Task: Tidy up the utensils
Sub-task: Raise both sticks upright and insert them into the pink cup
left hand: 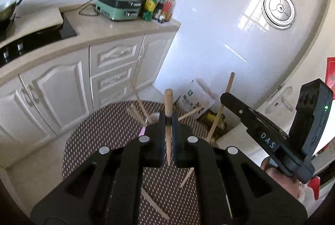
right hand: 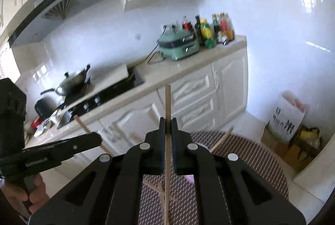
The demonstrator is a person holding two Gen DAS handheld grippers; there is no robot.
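Observation:
My left gripper [left hand: 168, 120] is shut on a wooden chopstick [left hand: 168, 103] and holds it upright above a round table with a brown dotted cloth [left hand: 100, 137]. My right gripper [right hand: 168, 122] is shut on another wooden chopstick [right hand: 167, 99], also upright. In the left wrist view the right gripper [left hand: 225, 97] shows at right with its chopstick [left hand: 222, 107] slanting down. In the right wrist view the left gripper [right hand: 98, 138] shows at left with its chopstick [right hand: 83, 125]. Several loose chopsticks [left hand: 153, 206] lie on the cloth. A pink item [right hand: 190, 179] lies partly hidden behind the fingers.
A kitchen counter [left hand: 117, 30] with a green appliance [left hand: 117, 6] and several bottles [left hand: 159, 7] stands behind the table. A stove with a wok [right hand: 75, 80] is at left. White cabinets [left hand: 62, 86] lie below. Bags and a box [right hand: 289, 126] sit on the floor by the wall.

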